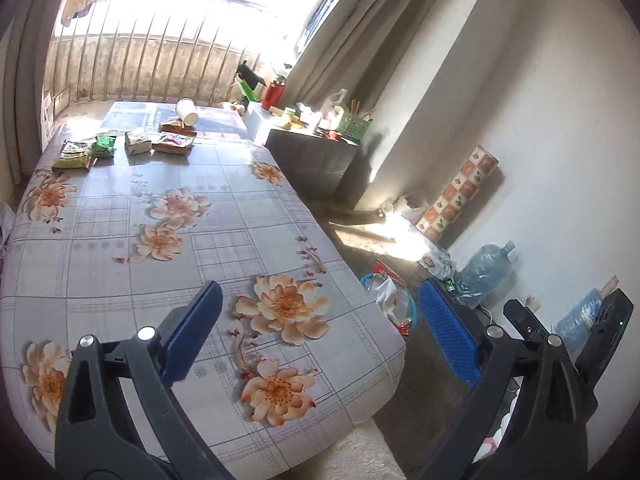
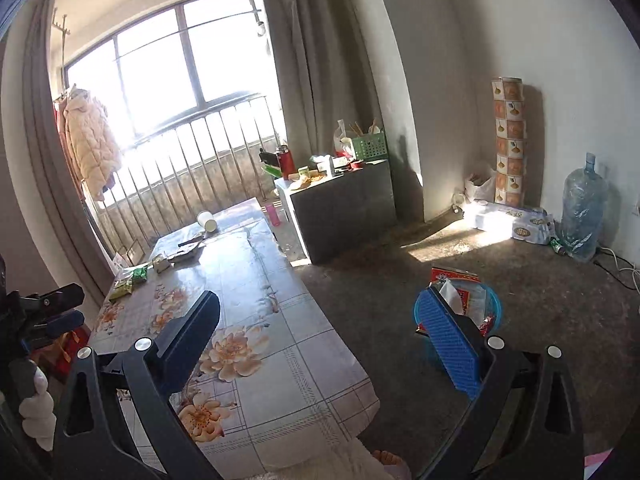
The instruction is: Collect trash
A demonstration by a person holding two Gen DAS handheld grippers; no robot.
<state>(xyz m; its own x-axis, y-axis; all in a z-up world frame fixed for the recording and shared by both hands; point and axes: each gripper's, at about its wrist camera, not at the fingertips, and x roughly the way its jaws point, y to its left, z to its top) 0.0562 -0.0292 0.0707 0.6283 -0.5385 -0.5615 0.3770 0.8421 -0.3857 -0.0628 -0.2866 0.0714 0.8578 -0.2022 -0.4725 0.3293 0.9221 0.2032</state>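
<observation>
Several snack wrappers lie at the far end of the flowered table (image 1: 208,216): a yellow-green packet (image 1: 72,156), a green packet (image 1: 105,145), a tan packet (image 1: 137,142) and a red packet (image 1: 173,143). A white paper cup (image 1: 187,111) lies tipped behind them. A blue trash basin (image 1: 390,300) with wrappers stands on the floor right of the table; it also shows in the right wrist view (image 2: 476,308). My left gripper (image 1: 320,320) is open and empty above the table's near right edge. My right gripper (image 2: 320,328) is open and empty, between table (image 2: 256,320) and basin.
A grey cabinet (image 2: 344,204) with a red flask, food and a green basket stands by the curtain. A patterned roll (image 2: 509,140), a tissue pack (image 2: 512,222) and a large water bottle (image 2: 582,208) stand along the wall. A railing and window lie beyond the table.
</observation>
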